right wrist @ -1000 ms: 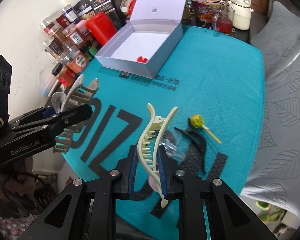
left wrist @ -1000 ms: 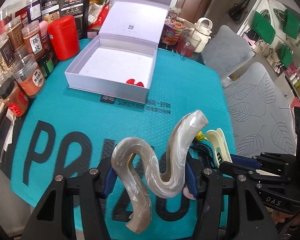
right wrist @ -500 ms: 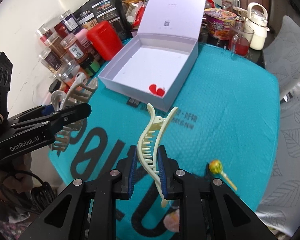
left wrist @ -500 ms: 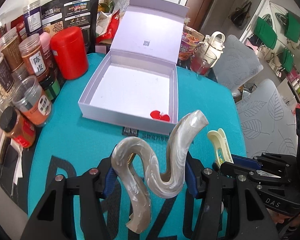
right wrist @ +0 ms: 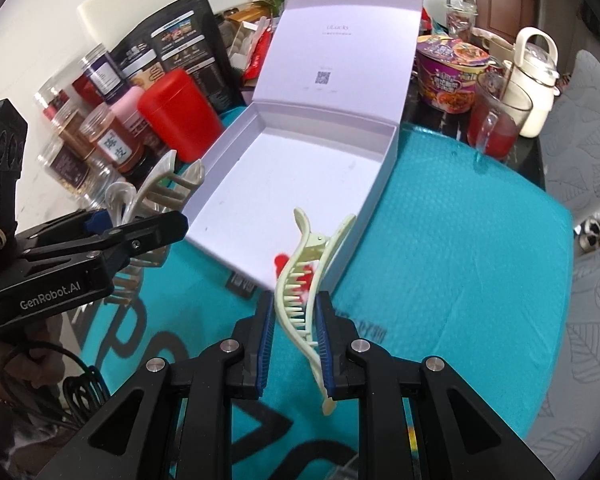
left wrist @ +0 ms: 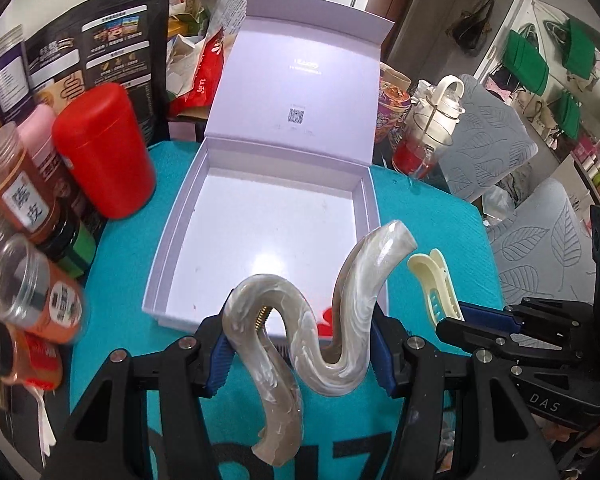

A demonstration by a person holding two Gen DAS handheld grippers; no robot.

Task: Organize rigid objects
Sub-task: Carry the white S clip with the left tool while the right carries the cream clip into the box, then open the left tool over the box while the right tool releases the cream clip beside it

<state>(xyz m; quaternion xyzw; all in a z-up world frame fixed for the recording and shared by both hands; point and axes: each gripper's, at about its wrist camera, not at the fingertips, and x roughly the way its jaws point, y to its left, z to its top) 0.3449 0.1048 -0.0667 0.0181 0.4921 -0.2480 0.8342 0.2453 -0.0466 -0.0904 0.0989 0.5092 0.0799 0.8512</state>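
My left gripper [left wrist: 300,354] is shut on a large pearl-grey wavy hair claw [left wrist: 320,320], held just before the near wall of an open white box [left wrist: 172,240]. The same claw [right wrist: 156,188] shows in the right wrist view, left of the box [right wrist: 376,196]. My right gripper [right wrist: 294,336] is shut on a slim cream hair claw [right wrist: 304,280], its tips over the box's near corner. That cream claw [left wrist: 432,284] sits to the right in the left wrist view. A small red item [right wrist: 281,260] lies in the box's near corner, partly hidden.
Jars [left wrist: 16,184], a red canister [left wrist: 104,148] and snack bags crowd the left side. A noodle cup [right wrist: 448,68], a glass of red drink [right wrist: 494,124] and a cream kettle [right wrist: 534,76] stand behind the box. The teal mat [right wrist: 460,260] covers the table; grey chairs are at right.
Both grippers have moved forward across the teal mat with their claws, so the box looms nearer and larger. The lollipop and black item have dropped out of the right view.
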